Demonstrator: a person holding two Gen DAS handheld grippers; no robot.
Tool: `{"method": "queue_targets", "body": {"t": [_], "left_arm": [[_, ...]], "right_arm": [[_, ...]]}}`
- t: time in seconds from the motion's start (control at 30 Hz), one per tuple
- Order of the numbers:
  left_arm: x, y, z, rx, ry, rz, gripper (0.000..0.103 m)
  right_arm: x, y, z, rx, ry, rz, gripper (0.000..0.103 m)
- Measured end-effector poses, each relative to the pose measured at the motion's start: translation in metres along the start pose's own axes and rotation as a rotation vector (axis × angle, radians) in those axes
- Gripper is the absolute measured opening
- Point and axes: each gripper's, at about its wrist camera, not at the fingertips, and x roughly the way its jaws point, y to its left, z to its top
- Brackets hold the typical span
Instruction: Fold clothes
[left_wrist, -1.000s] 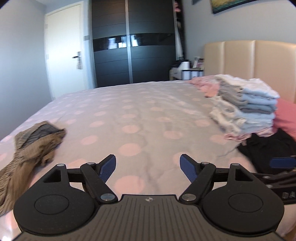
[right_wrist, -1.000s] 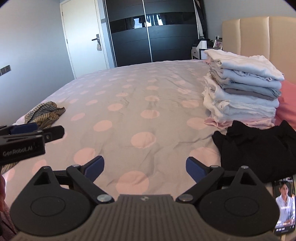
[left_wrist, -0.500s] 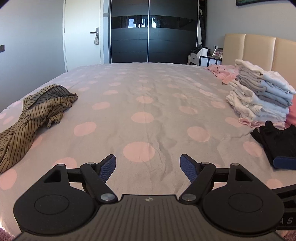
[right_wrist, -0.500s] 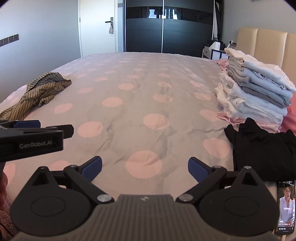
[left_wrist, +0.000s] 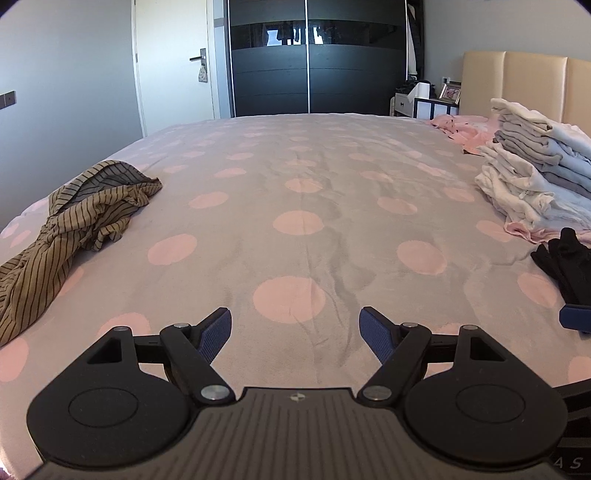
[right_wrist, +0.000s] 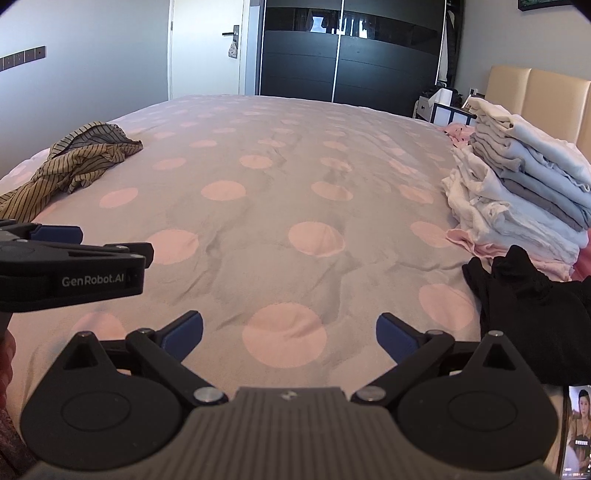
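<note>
At far left, a striped shirt (left_wrist: 70, 225) lies crumpled near the bed's edge, well apart from both grippers. The left gripper (left_wrist: 295, 332) hangs over the bedspread (left_wrist: 295, 184) with its jaws spread wide and nothing between them. The right gripper (right_wrist: 289, 332) is likewise released and holds nothing. Nothing lies between either gripper and the open middle of the bed. To the right, a black garment (right_wrist: 532, 317) sits bunched just beside the right gripper, touching the foot of a stack (right_wrist: 524, 184) of folded clothes. A pink cloth (left_wrist: 465, 129) lies behind the stack.

The right view alone shows the left gripper's side, marked GenRobot.AI, and a phone (right_wrist: 576, 432) with a lit screen at the lower right corner. The left view shows only a blue tip of the right gripper at its right edge.

The bedspread is grey with pink dots and lightly creased. Beyond stand a white door (left_wrist: 173, 66), a dark wardrobe (left_wrist: 317, 59), a nightstand (left_wrist: 424, 99) and a beige headboard (left_wrist: 517, 85).
</note>
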Motion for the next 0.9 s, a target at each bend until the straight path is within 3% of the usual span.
{"method": "queue_targets", "body": {"t": [0.9], "left_arm": [[-0.005, -0.001, 0.001, 0.015, 0.005, -0.009, 0.076]], "right_arm": [[-0.006, 0.009, 0.002, -0.004, -0.031, 0.027, 0.101]]}}
